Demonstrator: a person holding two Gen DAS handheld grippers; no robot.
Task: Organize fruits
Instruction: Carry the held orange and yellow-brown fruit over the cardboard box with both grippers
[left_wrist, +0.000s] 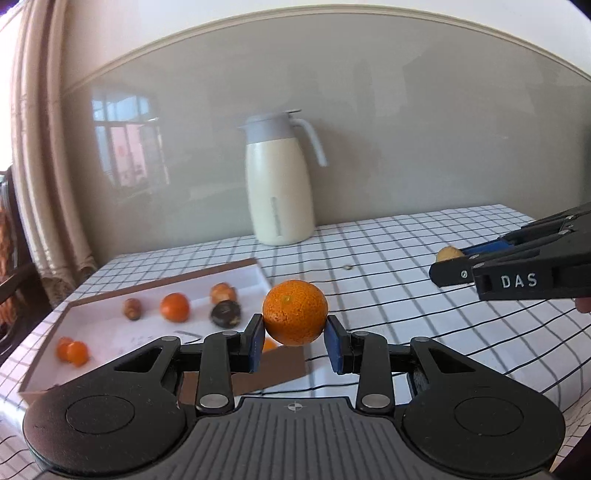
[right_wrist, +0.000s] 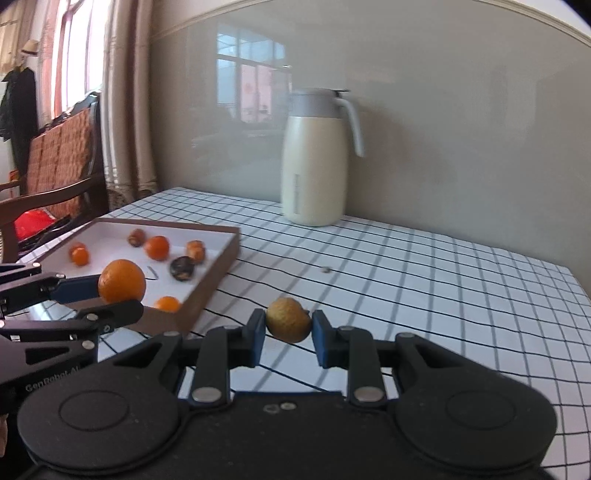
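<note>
My left gripper (left_wrist: 295, 328) is shut on a large orange (left_wrist: 295, 312) and holds it in the air by the right edge of the brown-rimmed white tray (left_wrist: 103, 328); the orange also shows in the right wrist view (right_wrist: 122, 280). My right gripper (right_wrist: 289, 326) is shut on a small yellowish-brown fruit (right_wrist: 288, 319), above the checked tablecloth to the right of the tray (right_wrist: 225, 254). In the left wrist view that fruit (left_wrist: 448, 253) peeks out of the right gripper's fingers (left_wrist: 452, 275). The tray holds several small oranges (left_wrist: 174, 306) and dark brown fruits (left_wrist: 226, 314).
A cream thermos jug (left_wrist: 275, 181) with a grey lid stands at the back of the table by the wall. A small round bit (right_wrist: 325, 270) lies on the tablecloth (right_wrist: 424, 280). A wooden chair (right_wrist: 62, 162) and curtains stand left of the table.
</note>
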